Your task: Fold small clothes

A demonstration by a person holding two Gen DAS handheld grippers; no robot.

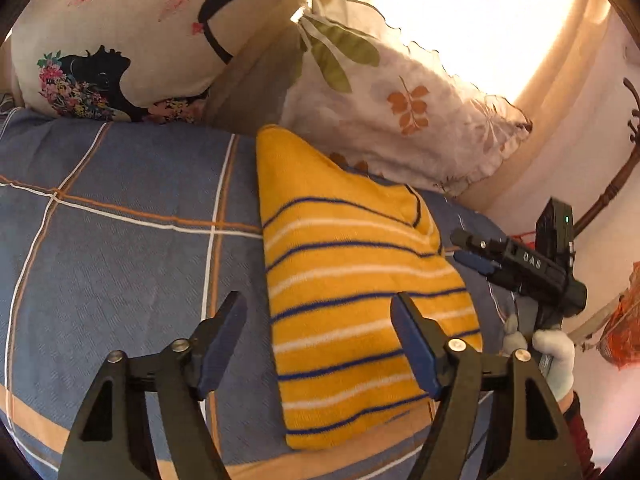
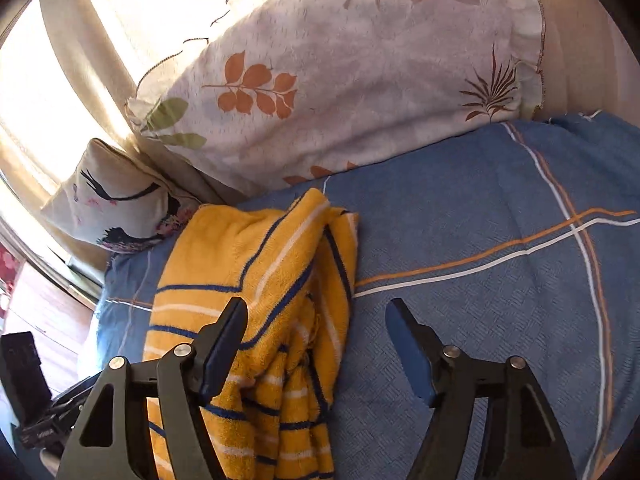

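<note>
- Yellow knit with navy and white stripes: in the left wrist view the small garment (image 1: 360,280) lies folded into a narrow wedge on the blue checked bedspread (image 1: 120,220), running from 12 o'clock down to 6 o'clock of the left gripper (image 1: 320,320).
- Left gripper's jaws stand wide apart and hold nothing; the left finger is over bare bedspread, the right finger (image 1: 412,340) over the garment's striped face. Whether that pad touches the knit cannot be told.
- White letters "DAS" read on the black body of the right gripper (image 1: 472,248), at 3 o'clock in this view, held by a white-gloved hand (image 1: 556,356). Only this view shows that lettering and the glove.
- Two pillows rest at the top: a cream one with a black figure and flowers (image 1: 140,40) at 11 o'clock, a leaf-print one (image 1: 400,120) at 1 o'clock.
- Right wrist view: the right gripper (image 2: 316,320) is likewise spread open and empty. The garment (image 2: 260,280) lies at its 10 to 7 o'clock, bunched and ridged along the near edge, a side the other view hides; the left finger (image 2: 224,344) overlaps it, the right finger is above bedspread (image 2: 500,240).
- At 8 o'clock the other tool's dark body (image 2: 36,400) shows; its small print is unreadable.
</note>
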